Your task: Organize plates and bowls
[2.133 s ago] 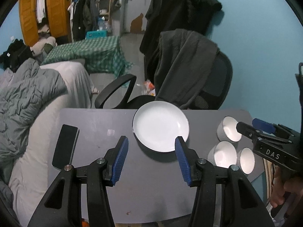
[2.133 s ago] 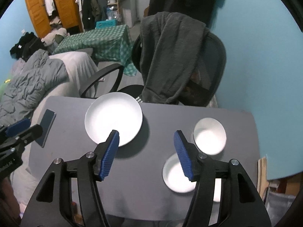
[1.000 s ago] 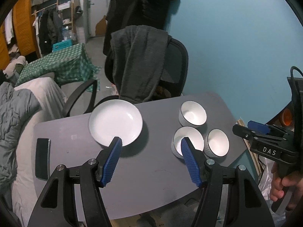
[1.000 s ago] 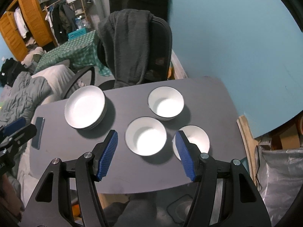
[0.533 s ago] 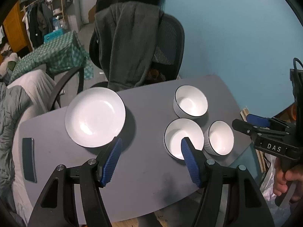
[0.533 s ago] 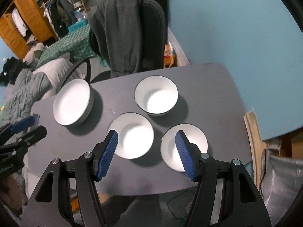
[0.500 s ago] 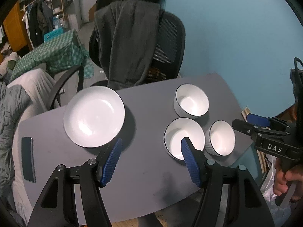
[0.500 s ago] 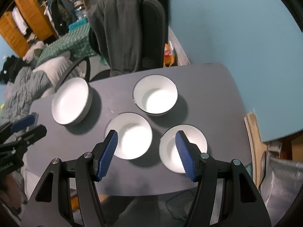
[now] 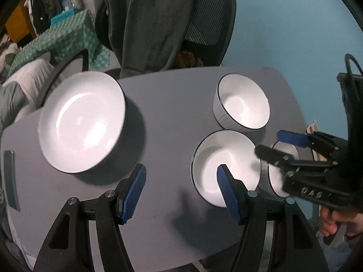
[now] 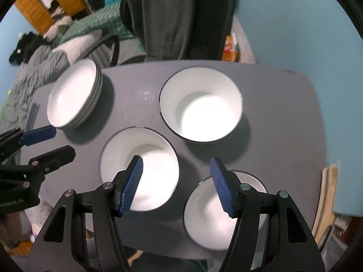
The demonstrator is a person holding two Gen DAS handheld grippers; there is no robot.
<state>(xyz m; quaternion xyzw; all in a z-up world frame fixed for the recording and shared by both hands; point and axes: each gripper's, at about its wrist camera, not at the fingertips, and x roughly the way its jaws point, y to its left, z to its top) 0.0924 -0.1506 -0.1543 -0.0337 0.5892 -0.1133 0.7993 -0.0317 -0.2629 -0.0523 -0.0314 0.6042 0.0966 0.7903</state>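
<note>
A stack of white plates [image 9: 81, 120] sits at the left of the grey table [image 9: 165, 104]; it also shows in the right wrist view [image 10: 74, 97]. Three white bowls stand at the right: a far bowl [image 10: 200, 103], a middle bowl [image 10: 139, 167] and a near bowl [image 10: 215, 213]. The far bowl [image 9: 241, 103] and middle bowl [image 9: 225, 165] show in the left wrist view too. My left gripper [image 9: 180, 190] is open and empty above the table's front, beside the middle bowl. My right gripper [image 10: 175, 182] is open and empty above the gap between the middle and near bowls.
A black phone [image 9: 10, 179] lies at the table's left edge. An office chair draped with a dark garment [image 9: 158, 22] stands behind the table. A bed with grey bedding [image 10: 34, 68] is to the left. A blue wall is at the right.
Both grippers have come down closer to the table and the bowls look larger. My right gripper has moved in over the near and middle bowls. Both stay open.
</note>
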